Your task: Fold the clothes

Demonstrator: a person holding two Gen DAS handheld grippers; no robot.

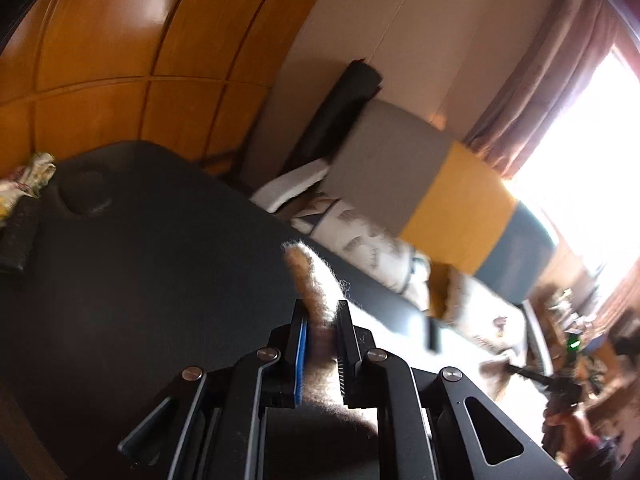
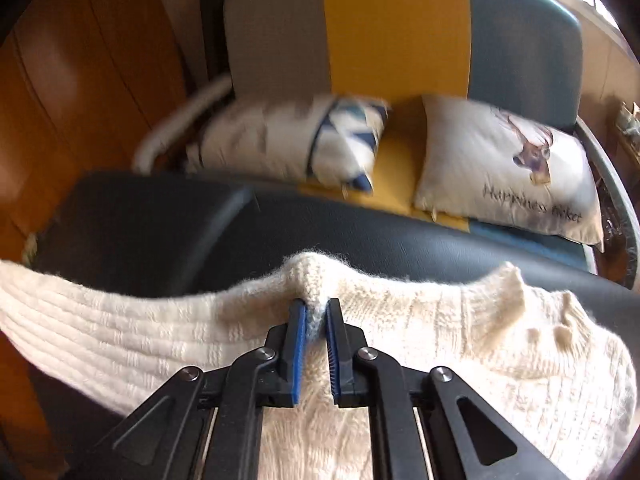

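Both grippers are clamped on the cream knit sweater point(image 2: 400, 332). The right gripper point(image 2: 317, 312) has its blue-padded fingers point(image 2: 297, 336) pinched narrow on a raised fold of the knit at centre frame — the rest sags across the lower half, over the dark padded bench point(image 2: 160, 232). In the left wrist view, the left gripper point(image 1: 323, 320) grips a fuzzy ridge of the same sweater, centre-bottom. Behind, upper right — a deer-print pillow point(image 2: 508, 168) on a grey, yellow and blue sofa point(image 2: 400, 32).
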